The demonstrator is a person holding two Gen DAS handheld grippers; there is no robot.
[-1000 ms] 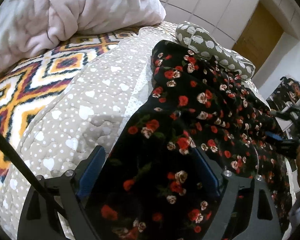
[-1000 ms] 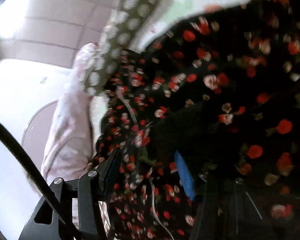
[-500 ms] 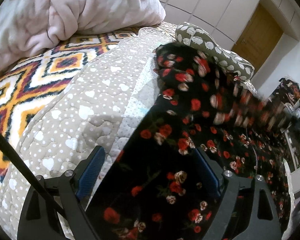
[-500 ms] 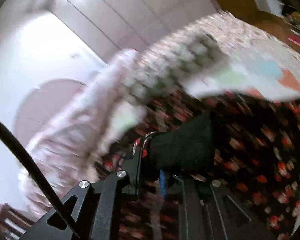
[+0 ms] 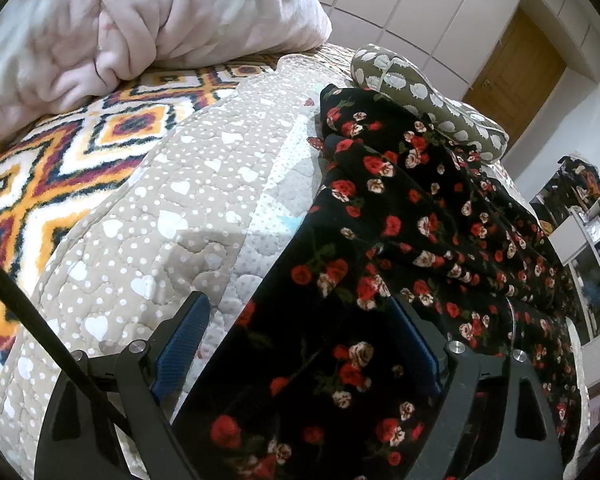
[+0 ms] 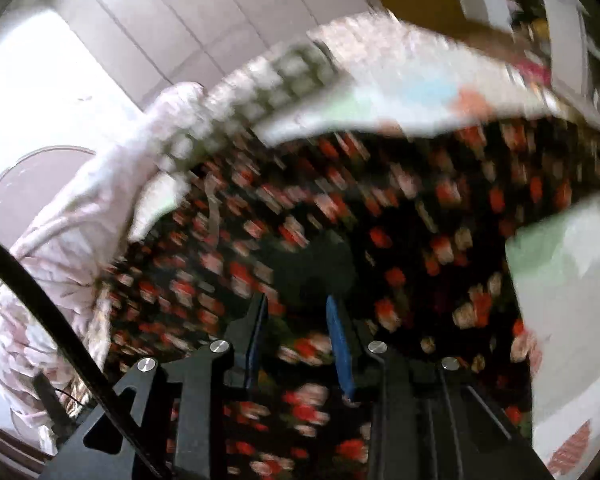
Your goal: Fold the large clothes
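Note:
A black garment with red and white roses (image 5: 412,240) lies spread on the quilted bedspread (image 5: 172,216). My left gripper (image 5: 296,332) is wide open, low over the garment's near edge, with cloth lying between its blue-padded fingers (image 5: 182,332). In the blurred right wrist view the same floral garment (image 6: 340,220) fills the frame. My right gripper (image 6: 296,320) has its jaws partly apart, with a dark fold of the cloth bunched just ahead of its fingertips; whether it grips the cloth is unclear.
A pink blanket (image 5: 140,20) is heaped at the far left on a patterned orange rug-like cover (image 5: 52,152). An olive spotted pillow (image 5: 428,96) lies behind the garment. A wooden door (image 5: 516,76) and cluttered shelves (image 5: 580,208) stand at the right.
The right gripper has swung quickly over the garment, its jaws opening from a grip on a dark fold. A layer of the garment shifted across. The left gripper stayed in place, open.

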